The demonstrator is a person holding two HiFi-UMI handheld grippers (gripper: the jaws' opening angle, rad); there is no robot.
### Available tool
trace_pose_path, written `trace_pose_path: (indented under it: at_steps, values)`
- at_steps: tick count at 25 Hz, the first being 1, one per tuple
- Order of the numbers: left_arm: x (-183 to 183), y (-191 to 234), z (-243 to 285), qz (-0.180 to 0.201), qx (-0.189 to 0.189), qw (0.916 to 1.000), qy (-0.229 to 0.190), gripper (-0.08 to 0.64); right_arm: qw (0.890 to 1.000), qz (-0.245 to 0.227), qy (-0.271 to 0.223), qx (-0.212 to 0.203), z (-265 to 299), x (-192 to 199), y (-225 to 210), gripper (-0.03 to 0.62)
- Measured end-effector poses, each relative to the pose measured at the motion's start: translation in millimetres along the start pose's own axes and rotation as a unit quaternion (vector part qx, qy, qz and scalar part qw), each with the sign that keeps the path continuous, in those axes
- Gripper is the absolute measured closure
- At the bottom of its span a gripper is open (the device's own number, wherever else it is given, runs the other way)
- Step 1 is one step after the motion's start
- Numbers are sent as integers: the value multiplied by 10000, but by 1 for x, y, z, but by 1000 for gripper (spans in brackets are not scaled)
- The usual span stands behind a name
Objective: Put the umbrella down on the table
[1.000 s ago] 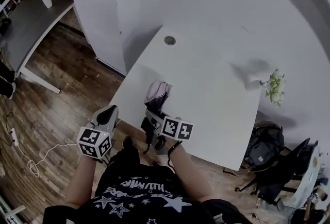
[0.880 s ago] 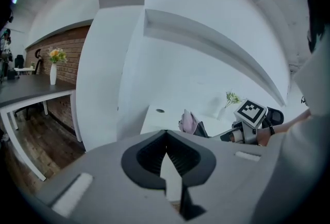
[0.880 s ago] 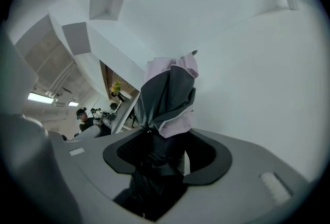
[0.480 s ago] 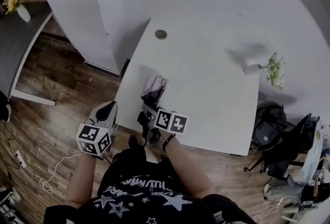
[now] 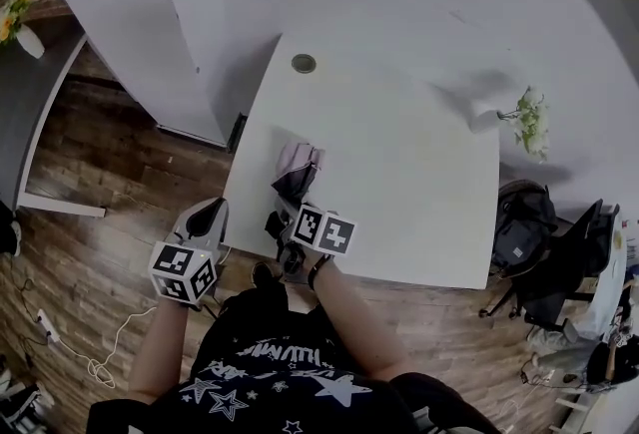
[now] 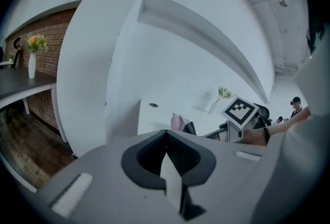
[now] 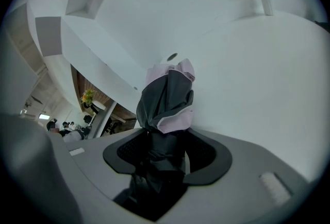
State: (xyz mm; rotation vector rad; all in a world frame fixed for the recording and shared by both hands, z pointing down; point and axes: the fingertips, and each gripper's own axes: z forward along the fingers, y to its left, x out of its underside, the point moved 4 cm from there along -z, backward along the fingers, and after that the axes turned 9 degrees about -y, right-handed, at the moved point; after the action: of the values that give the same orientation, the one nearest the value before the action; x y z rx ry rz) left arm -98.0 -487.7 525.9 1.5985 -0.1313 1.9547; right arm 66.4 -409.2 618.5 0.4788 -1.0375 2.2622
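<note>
Gripping the folded umbrella (image 7: pixel 166 98) low on its bundle, the right gripper (image 7: pixel 162 161) has both jaws pressed onto the dark fabric, which fills the gap between them. The left gripper (image 6: pixel 167 164) has its jaws together with nothing between them. In the head view it sits at about 9 o'clock from the right one, off the table (image 5: pixel 399 183) and over the wooden floor (image 5: pixel 110 193), so the right hand is the one that counts for this step. The umbrella's long axis runs away from the right gripper toward 12 o'clock, handle end nearest the person and the grey-and-pink canopy end farthest. It lies over the near left corner of the table, just inside the near edge. The right gripper view shows the bundle rising out of the jaws with the white tabletop spread behind and to the right of it. Neither view settles whether the far end rests on the surface or hangs just above it. Judgement: the release turns on that axis. If the bundle comes flat along the 12 o'clock line before the jaws part, it should lie stable. The near edge is close behind the gripper, so a handle end left overhanging could tip the umbrella off toward 6 o'clock. Farther along the same line, a round cable port (image 5: pixel 304 63) sits near the table's far left edge, well apart from the canopy tip. A flower vase (image 7: pixel 266 2) stands at roughly 2 o'clock near the far right corner, well clear of the umbrella.
</note>
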Motion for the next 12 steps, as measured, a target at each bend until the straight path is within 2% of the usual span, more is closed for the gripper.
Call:
trace_pose_path:
  at_steps: [12]
  values:
    - [-1, 3, 2, 38, 3, 10000, 17, 557, 9993, 169, -85, 323, 13, 0, 4, 347]
